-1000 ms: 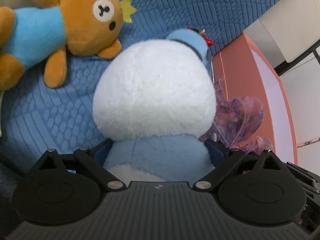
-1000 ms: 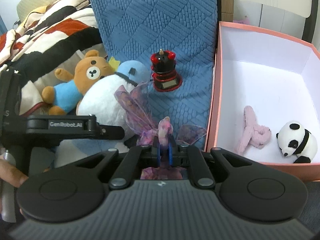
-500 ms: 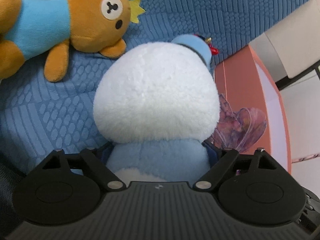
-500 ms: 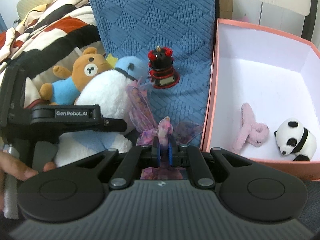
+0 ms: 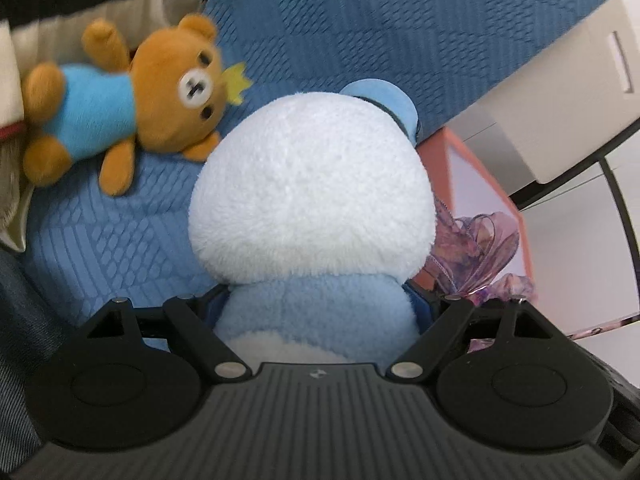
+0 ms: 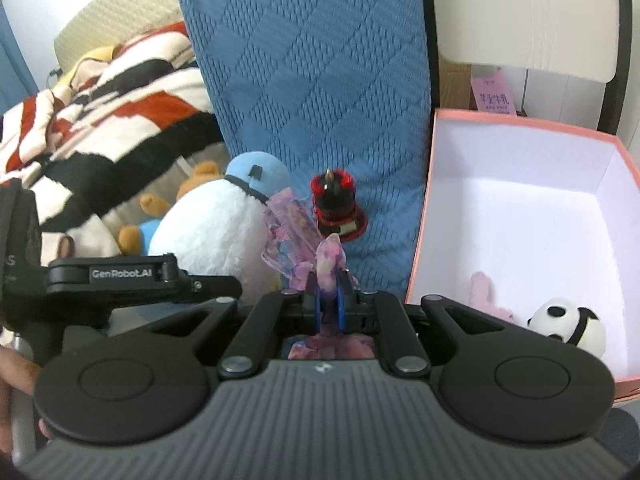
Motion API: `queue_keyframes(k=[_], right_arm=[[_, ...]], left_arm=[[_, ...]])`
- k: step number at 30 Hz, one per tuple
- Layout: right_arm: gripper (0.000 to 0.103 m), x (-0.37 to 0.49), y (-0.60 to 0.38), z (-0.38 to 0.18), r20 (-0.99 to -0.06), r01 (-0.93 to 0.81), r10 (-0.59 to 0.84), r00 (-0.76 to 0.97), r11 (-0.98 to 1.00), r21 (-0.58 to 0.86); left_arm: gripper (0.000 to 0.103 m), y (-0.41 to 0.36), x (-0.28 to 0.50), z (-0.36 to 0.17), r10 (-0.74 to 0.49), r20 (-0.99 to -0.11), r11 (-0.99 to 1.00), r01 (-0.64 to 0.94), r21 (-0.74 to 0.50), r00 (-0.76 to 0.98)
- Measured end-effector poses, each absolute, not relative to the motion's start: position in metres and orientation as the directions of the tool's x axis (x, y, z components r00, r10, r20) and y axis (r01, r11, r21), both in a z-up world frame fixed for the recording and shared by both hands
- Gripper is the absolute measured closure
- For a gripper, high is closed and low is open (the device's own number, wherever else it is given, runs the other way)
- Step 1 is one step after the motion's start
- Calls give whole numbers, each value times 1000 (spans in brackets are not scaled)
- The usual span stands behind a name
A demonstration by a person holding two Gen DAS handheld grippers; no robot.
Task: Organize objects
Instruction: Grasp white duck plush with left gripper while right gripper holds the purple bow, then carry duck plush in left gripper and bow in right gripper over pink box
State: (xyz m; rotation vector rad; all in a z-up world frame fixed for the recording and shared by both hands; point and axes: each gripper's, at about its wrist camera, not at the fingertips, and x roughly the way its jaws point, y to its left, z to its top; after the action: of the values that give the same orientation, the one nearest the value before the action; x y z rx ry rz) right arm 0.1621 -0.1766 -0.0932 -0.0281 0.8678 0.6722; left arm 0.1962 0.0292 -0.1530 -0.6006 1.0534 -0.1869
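Blue quilted cover (image 6: 320, 80), striped blanket (image 6: 120, 120)

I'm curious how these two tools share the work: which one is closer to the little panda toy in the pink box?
The right tool: the panda lies just to its right, inside the pink box. The left tool, holding the white plush, sits farther left, beyond the right tool.

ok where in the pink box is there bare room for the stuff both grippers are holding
The pink box floor is bare across its far half and along the wall beside the blue quilt. The near right corner is crowded: the panda plush and a pink fuzzy item lie there. The white and blue plush probably needs the far half.
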Motion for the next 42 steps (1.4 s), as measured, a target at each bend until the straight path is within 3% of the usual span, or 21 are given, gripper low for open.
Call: queue_keyframes(k=[19,28,42], right_arm=[[92,202,-258,-20,-609,-491,541,581,829,268],[92,231,-304,-42,-633,-416,480,607,871,262],[92,272,-355,-120,-730,-316,398,556,913,257]], left_arm=[[16,-76,222,-42,-472,-679,842,59,-537,561],[16,-139,247,-54,-487,-682,848,107,-520,546],[16,-201,273,-116,-476,-735,868,126,-480,483]])
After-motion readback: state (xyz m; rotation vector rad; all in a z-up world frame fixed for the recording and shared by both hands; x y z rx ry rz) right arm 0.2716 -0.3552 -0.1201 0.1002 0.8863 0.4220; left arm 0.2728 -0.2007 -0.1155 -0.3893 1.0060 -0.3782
